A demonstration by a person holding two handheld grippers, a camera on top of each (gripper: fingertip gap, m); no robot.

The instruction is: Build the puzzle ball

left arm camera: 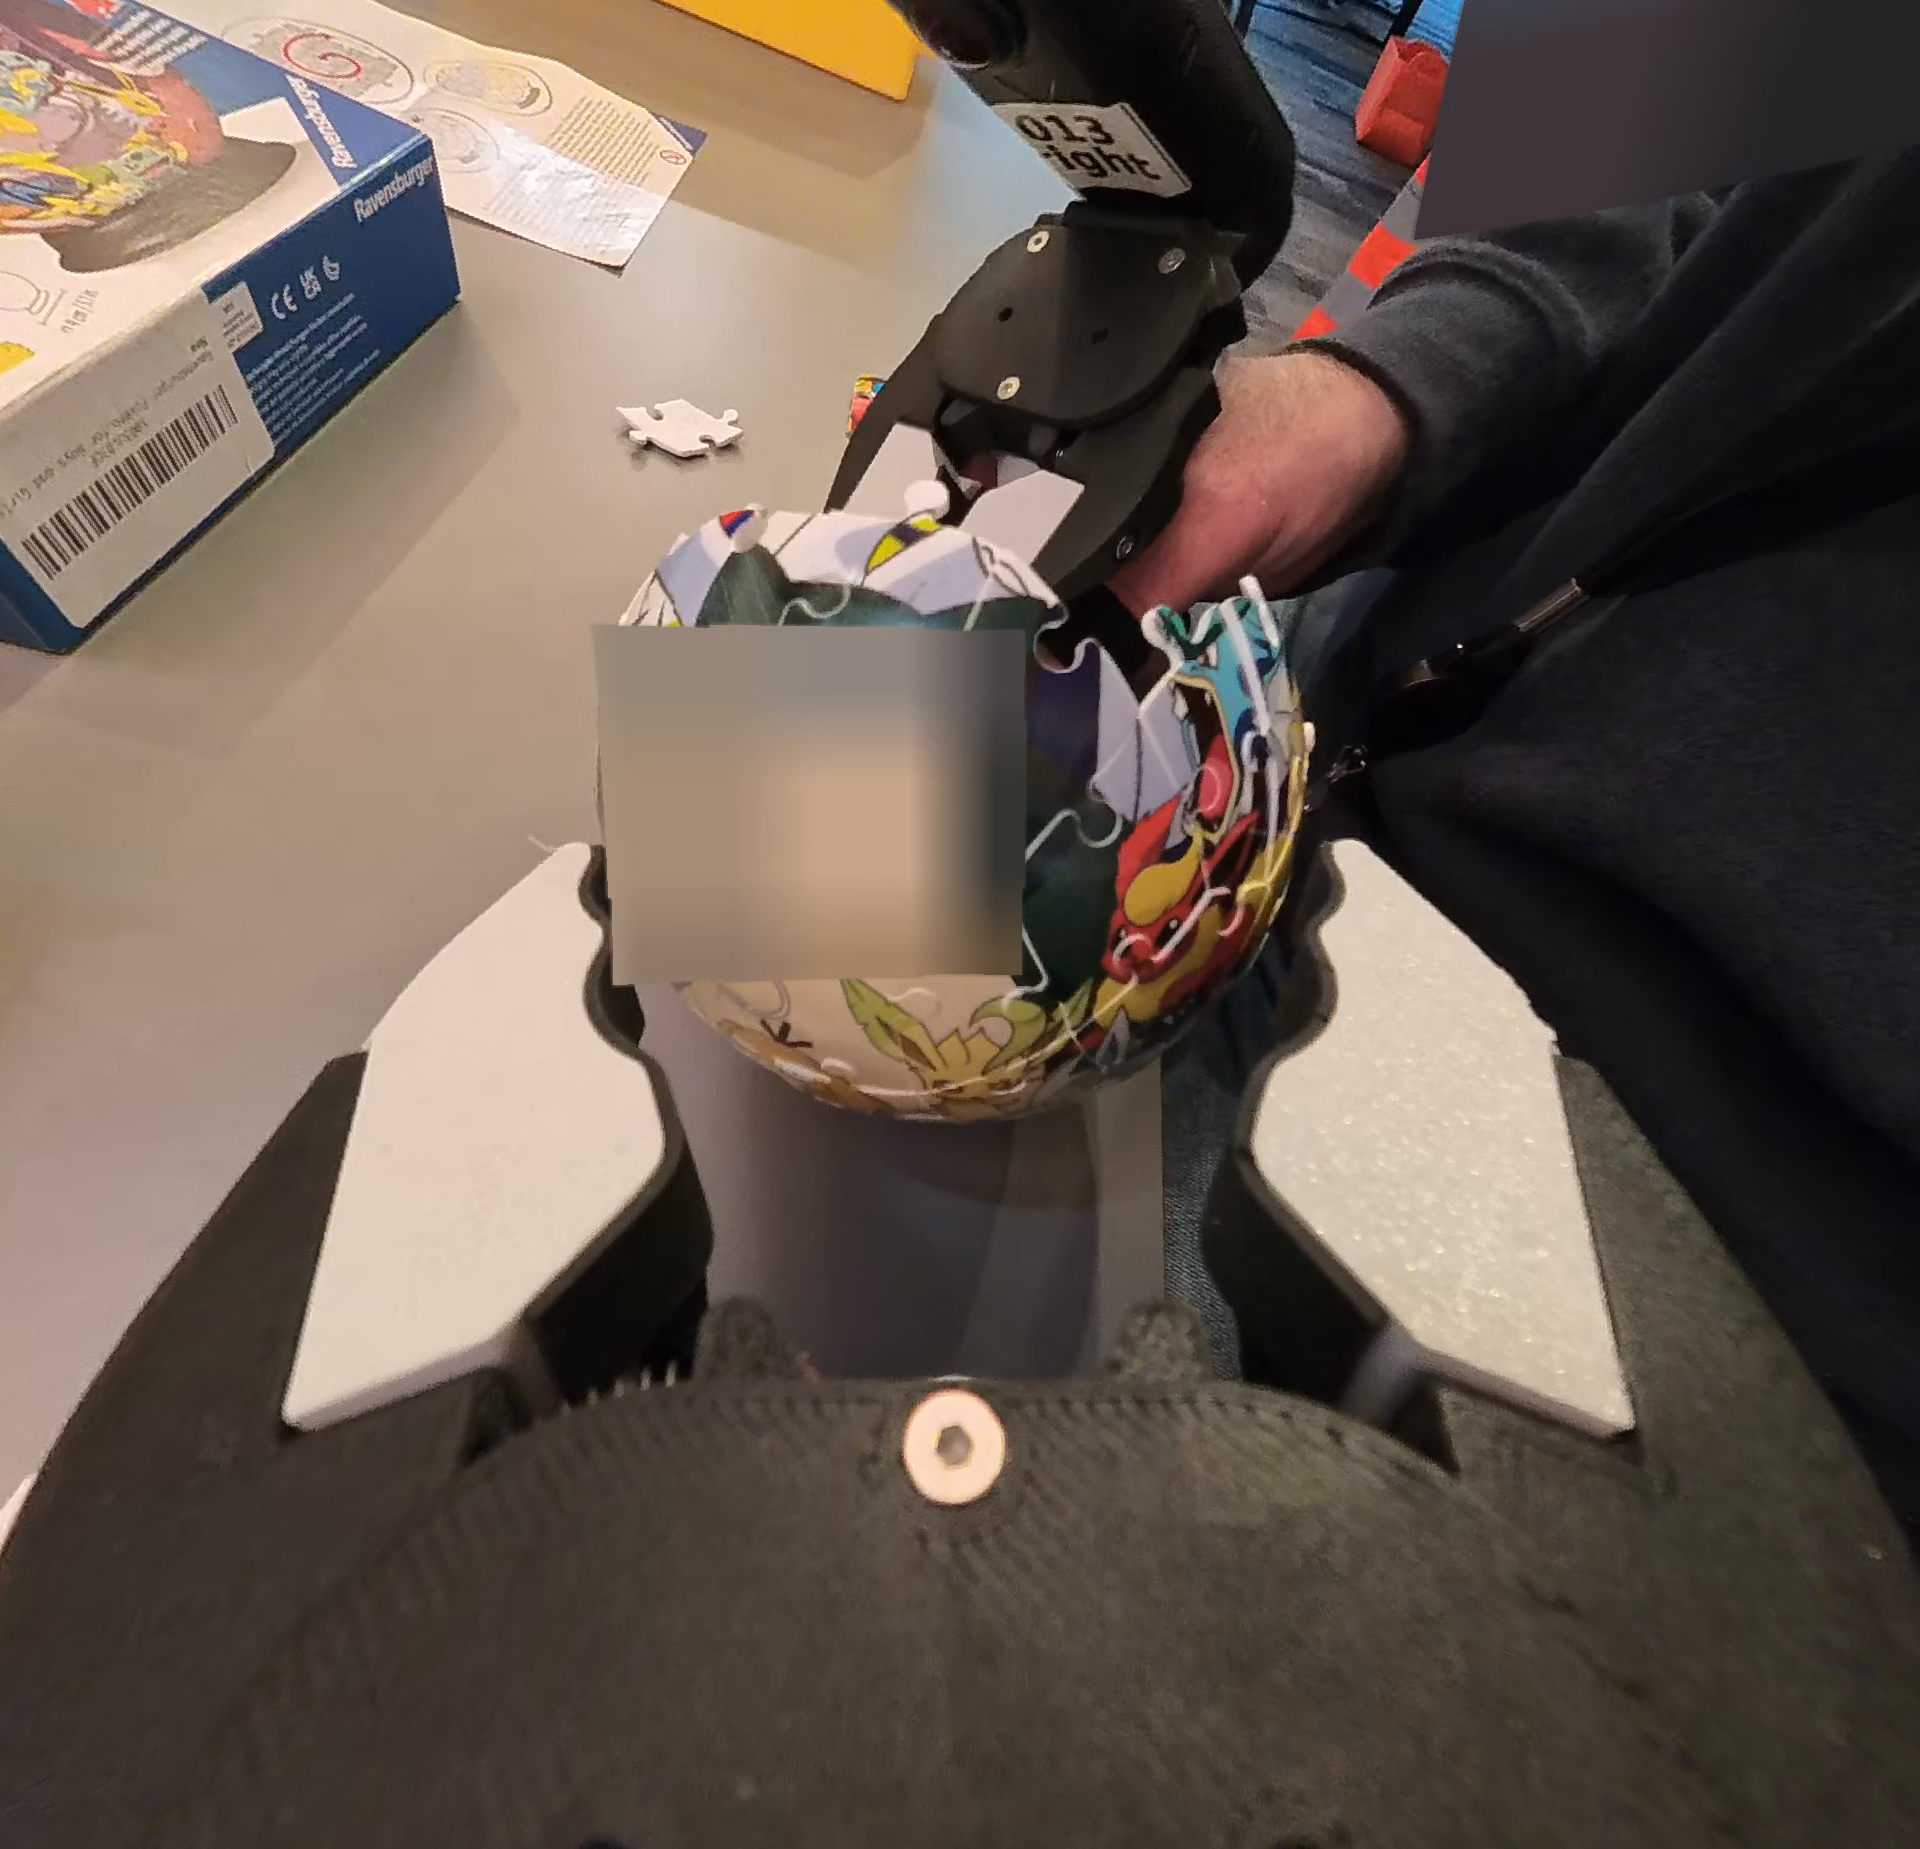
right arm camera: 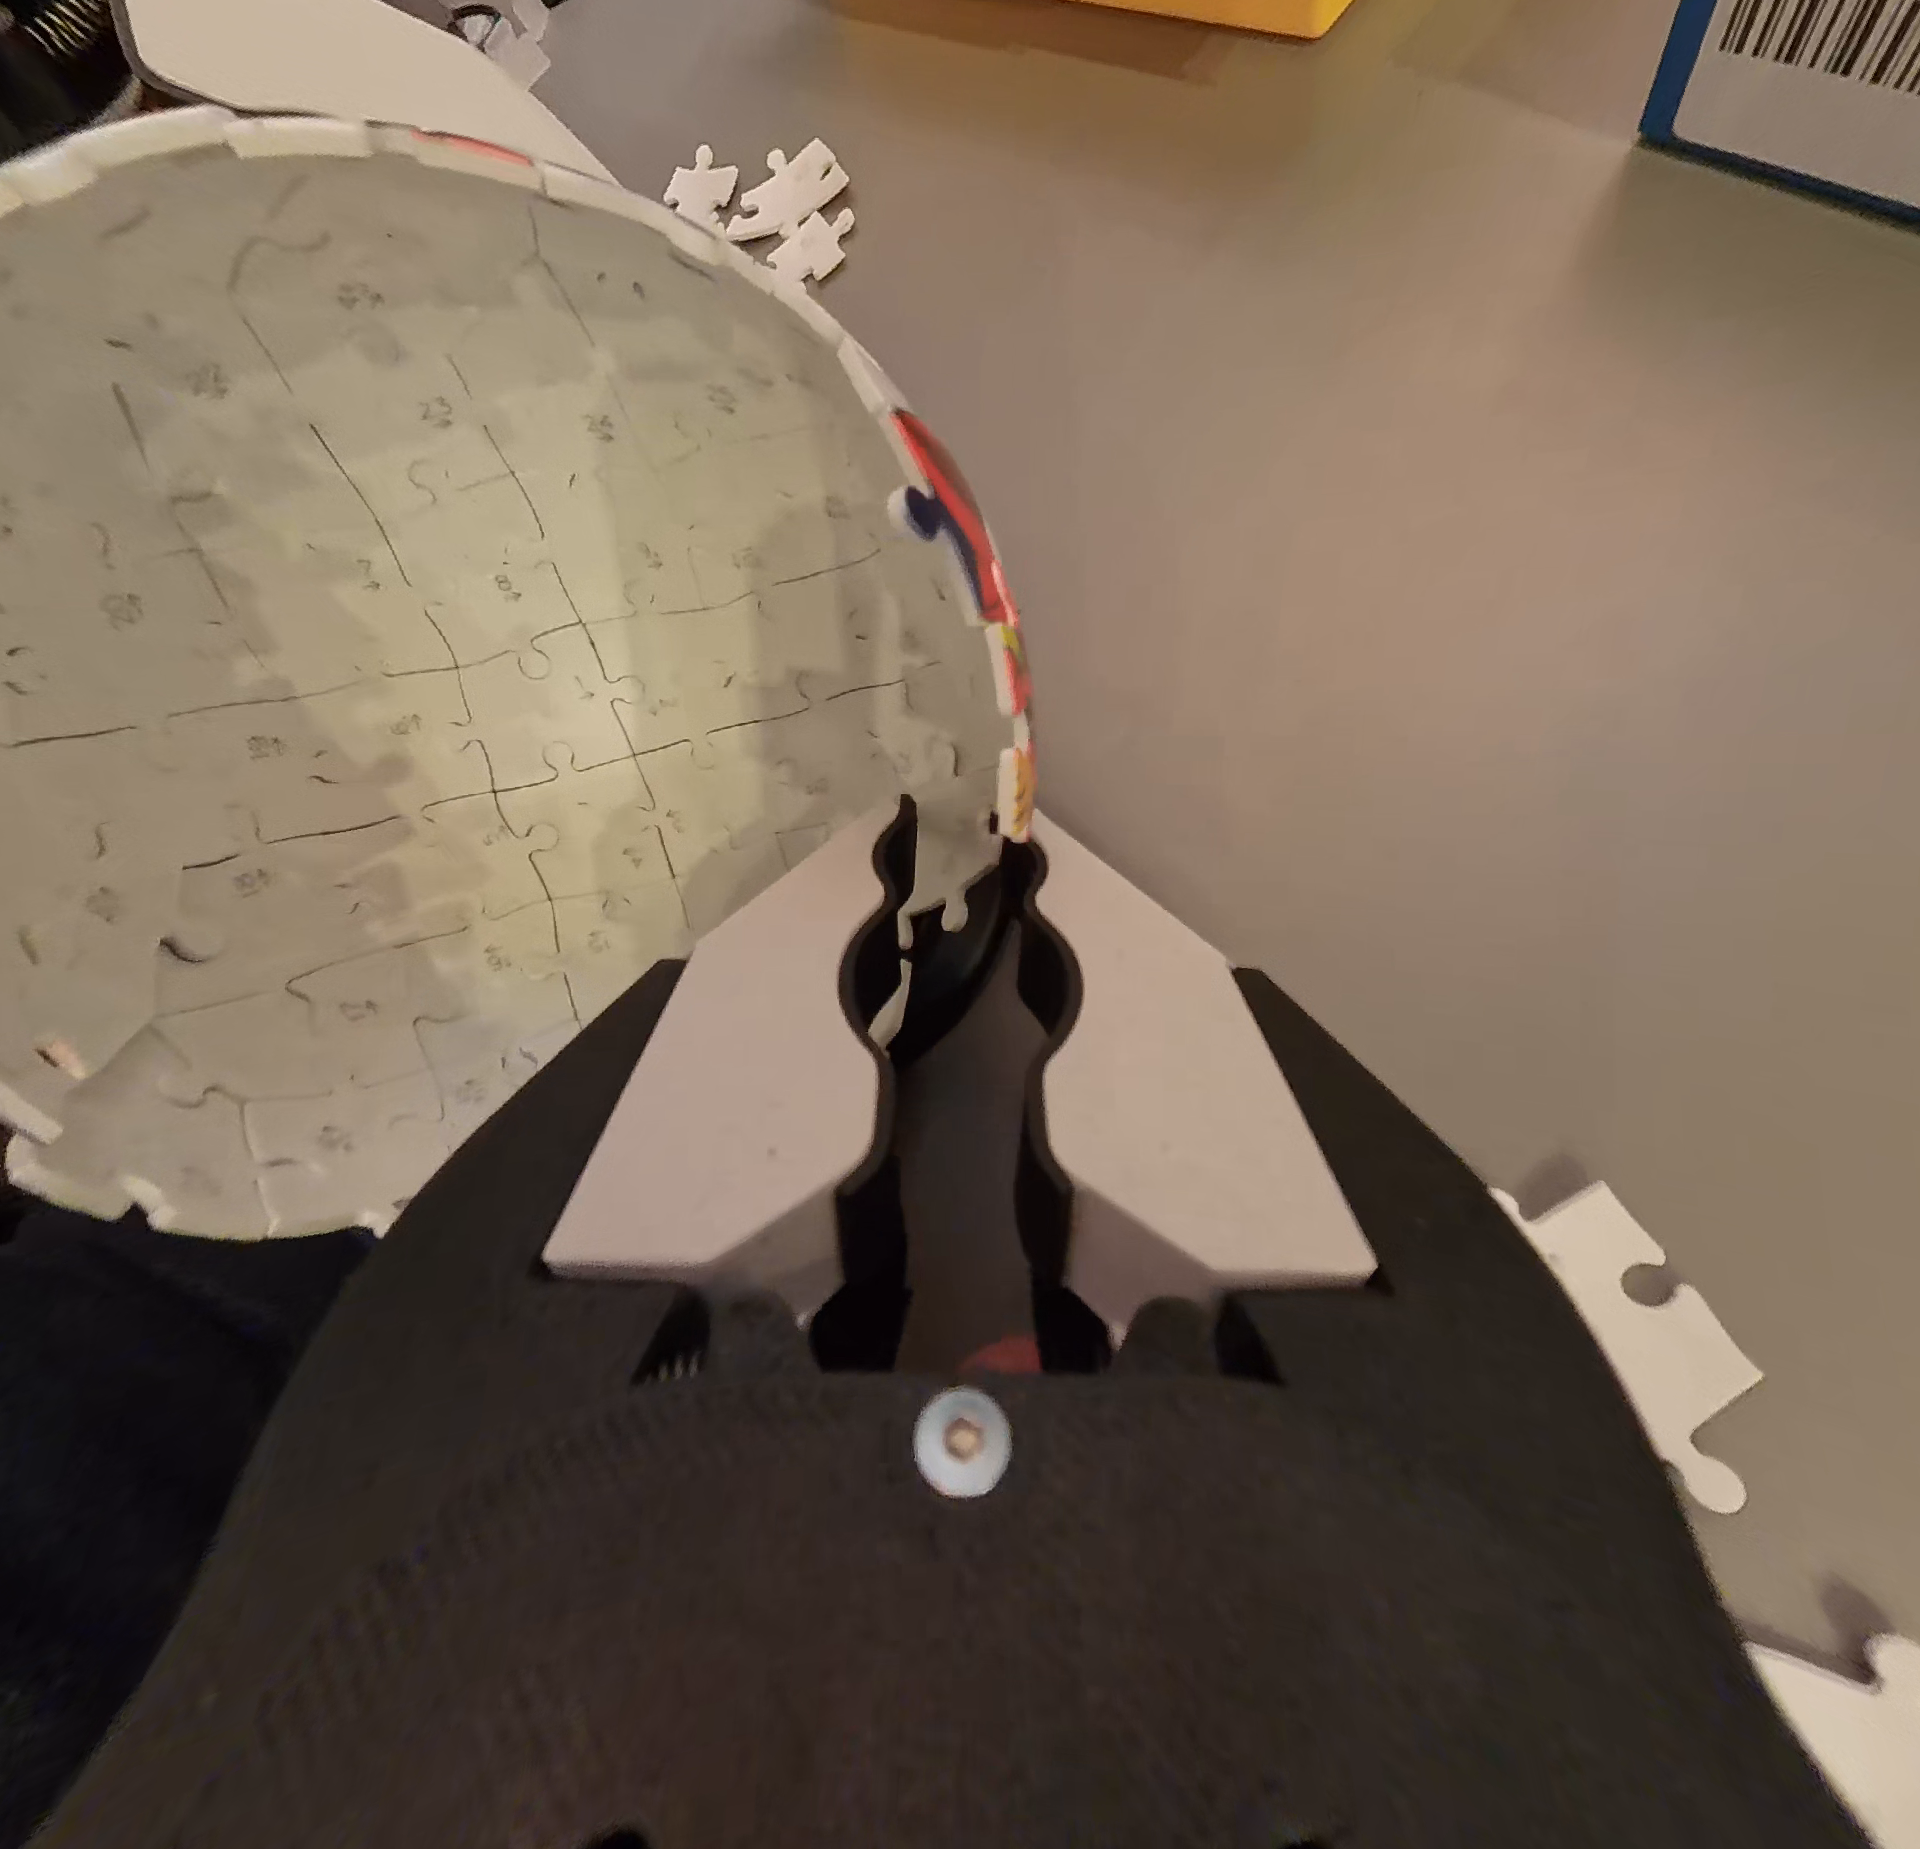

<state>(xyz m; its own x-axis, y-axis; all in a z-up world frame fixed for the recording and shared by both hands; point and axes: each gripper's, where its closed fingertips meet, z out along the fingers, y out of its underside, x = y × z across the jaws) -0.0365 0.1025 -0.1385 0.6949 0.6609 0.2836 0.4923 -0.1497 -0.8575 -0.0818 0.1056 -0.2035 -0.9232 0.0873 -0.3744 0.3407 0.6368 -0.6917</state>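
While left hand-held gripper (left arm camera: 956,864) clamps puzzle ball (left arm camera: 1174,864), right hand-held gripper (right arm camera: 961,849) pinches its rim.

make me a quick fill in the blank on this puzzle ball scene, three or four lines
1. The left gripper holds the half-built puzzle ball between its ____ fingers.
2. The right gripper pinches the ball's ____.
3. The big box on the table is ____.
4. The loose piece near the box lies ____ side up.

Missing words: white; rim; blue; white
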